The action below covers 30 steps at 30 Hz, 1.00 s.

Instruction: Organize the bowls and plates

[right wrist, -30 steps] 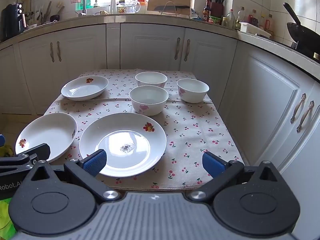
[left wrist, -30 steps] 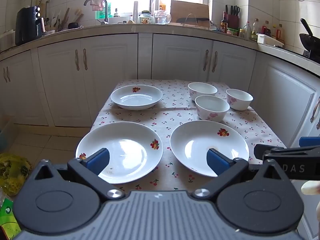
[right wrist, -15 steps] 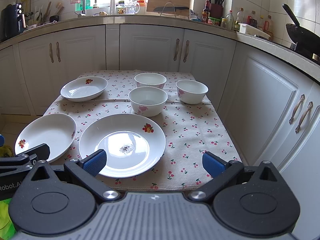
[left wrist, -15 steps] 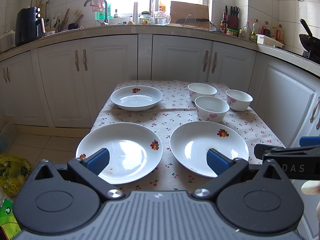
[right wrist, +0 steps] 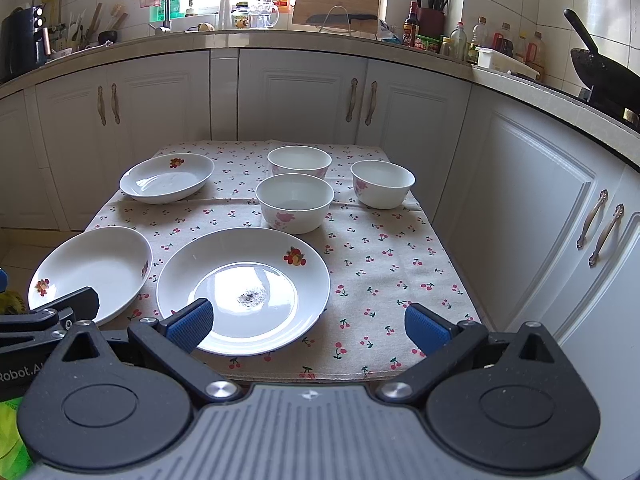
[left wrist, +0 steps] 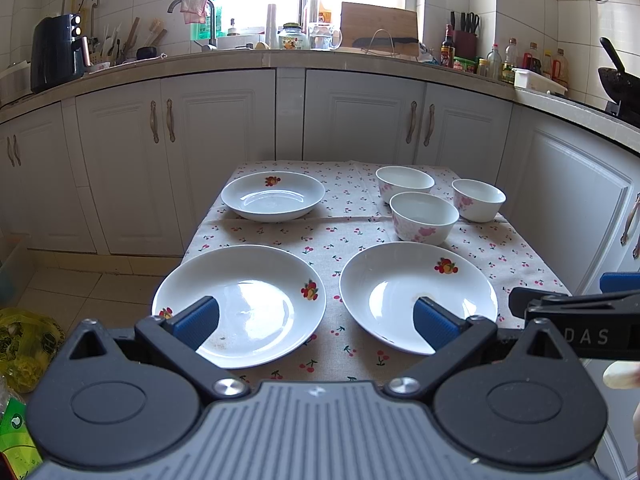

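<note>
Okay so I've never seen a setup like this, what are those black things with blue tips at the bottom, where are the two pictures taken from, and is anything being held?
Those are two handheld grippers a person carries, one per hand, each with a camera looking forward along its blue-padded jaws. One picture comes from the left gripper, the other from the right gripper. Both stand open and hold nothing. On the cherry-print tablecloth lie three plates: near-left plate, near-right plate, far plate. Behind are three bowls, each separate and unstacked.
</note>
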Tool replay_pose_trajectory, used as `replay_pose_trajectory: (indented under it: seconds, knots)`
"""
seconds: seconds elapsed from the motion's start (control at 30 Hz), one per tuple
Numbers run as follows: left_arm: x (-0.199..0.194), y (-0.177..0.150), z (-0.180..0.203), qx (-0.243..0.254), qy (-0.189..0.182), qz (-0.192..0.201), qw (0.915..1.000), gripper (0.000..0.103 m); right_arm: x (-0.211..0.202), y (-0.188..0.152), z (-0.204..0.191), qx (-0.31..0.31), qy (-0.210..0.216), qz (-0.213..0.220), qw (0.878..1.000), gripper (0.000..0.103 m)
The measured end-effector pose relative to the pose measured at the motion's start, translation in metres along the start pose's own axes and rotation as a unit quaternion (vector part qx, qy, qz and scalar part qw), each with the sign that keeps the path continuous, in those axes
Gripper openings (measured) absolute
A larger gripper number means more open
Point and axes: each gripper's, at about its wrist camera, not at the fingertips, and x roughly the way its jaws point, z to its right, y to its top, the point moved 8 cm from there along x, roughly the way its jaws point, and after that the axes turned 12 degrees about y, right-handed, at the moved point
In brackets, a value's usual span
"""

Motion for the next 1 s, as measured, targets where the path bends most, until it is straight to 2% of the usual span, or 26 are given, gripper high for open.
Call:
replay_pose_trajectory:
  seconds: [1.0]
  knots:
    - [-0.0011, 0.0009, -0.0014, 0.001, 0.001, 0.001, 1.0000, 0.102, 0.0005, -0.0003, 0.0022, 0.000, -0.003, 0.000, 1.000, 0.103]
